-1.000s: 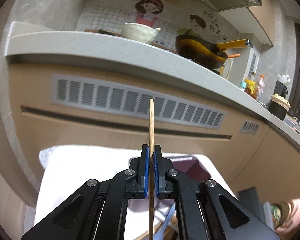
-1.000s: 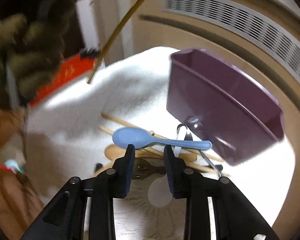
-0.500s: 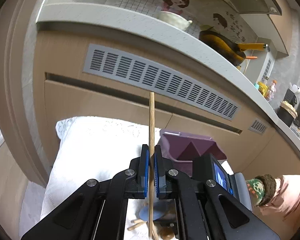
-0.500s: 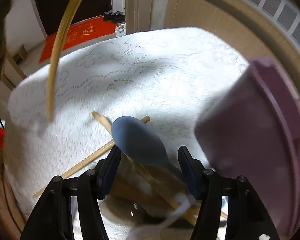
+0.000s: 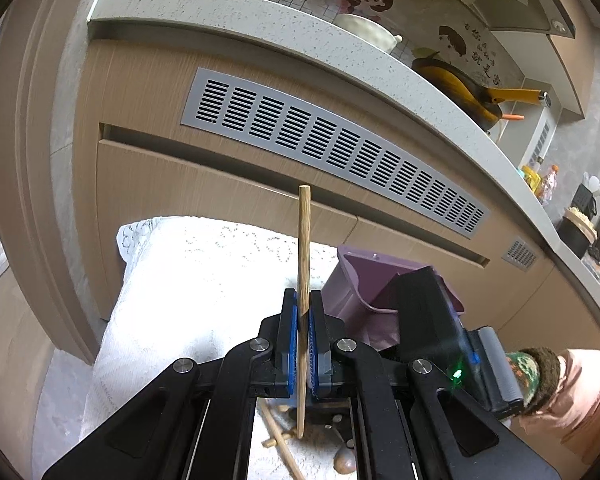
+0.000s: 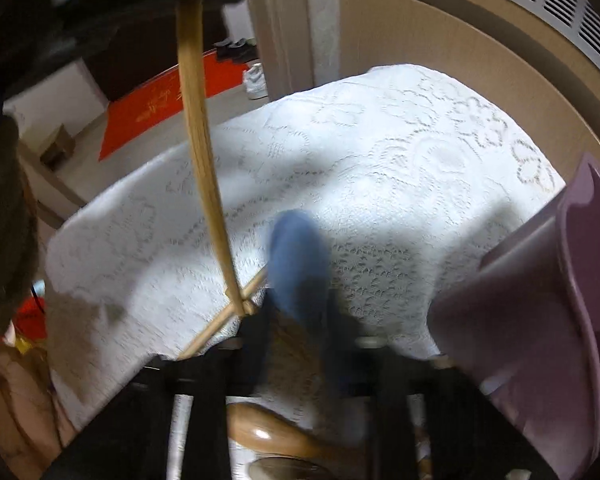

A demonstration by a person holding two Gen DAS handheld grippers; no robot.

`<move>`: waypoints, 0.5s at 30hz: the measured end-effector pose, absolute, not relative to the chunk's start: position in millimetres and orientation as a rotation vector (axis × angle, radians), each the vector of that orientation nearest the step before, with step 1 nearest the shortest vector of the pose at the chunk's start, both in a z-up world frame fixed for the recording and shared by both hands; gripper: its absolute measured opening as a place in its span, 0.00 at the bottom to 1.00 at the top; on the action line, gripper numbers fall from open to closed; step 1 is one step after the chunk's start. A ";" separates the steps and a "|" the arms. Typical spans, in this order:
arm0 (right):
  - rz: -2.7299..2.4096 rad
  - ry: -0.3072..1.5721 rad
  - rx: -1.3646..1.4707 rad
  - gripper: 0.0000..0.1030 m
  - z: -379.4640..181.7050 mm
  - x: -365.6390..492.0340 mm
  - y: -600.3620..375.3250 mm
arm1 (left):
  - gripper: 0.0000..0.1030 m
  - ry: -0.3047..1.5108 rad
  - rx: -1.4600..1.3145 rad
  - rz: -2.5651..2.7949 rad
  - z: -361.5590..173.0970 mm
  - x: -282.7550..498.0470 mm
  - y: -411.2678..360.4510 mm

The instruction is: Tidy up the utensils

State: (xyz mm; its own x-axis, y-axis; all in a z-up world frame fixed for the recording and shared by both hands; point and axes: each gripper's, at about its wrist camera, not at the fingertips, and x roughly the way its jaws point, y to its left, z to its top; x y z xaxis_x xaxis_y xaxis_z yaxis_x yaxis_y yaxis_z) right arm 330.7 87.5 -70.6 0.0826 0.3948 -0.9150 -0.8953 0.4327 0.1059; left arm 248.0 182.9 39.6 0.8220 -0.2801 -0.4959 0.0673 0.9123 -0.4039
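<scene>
My left gripper [image 5: 303,322] is shut on a wooden chopstick [image 5: 303,264] and holds it upright above the white lace cloth [image 5: 204,268]. The chopstick also shows in the right wrist view [image 6: 202,152], hanging from the left gripper at the top. A purple bin [image 5: 363,284] stands to the right; it also shows in the right wrist view [image 6: 555,300]. My right gripper [image 6: 300,308] is blurred and low over the utensil pile, its fingers on both sides of a blue spoon [image 6: 300,256]. Loose chopsticks [image 6: 224,316] and a wooden spoon [image 6: 276,436] lie beneath.
A wooden cabinet front with a grey vent [image 5: 331,148] rises behind the table, with a counter [image 5: 300,40] above. The table's left edge drops to the floor with a red mat [image 6: 156,108]. The other gripper's body [image 5: 435,320] sits right of the left one.
The left gripper lowered and tilted down with the chopstick, bringing table and bin into view. The right gripper swung left and closed in around the blue spoon, which now looks raised.
</scene>
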 end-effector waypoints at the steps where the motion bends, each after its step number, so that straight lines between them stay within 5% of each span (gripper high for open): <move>1: 1.028 1.097 -0.552 0.15 -68.1 330.2 84.8 | 0.04 0.577 -0.382 -0.192 41.1 247.1 181.7; 15: 0.848 0.989 -0.221 0.05 -6.5 274.8 -26.3 | 0.04 0.563 -0.316 -0.287 69.6 211.6 132.0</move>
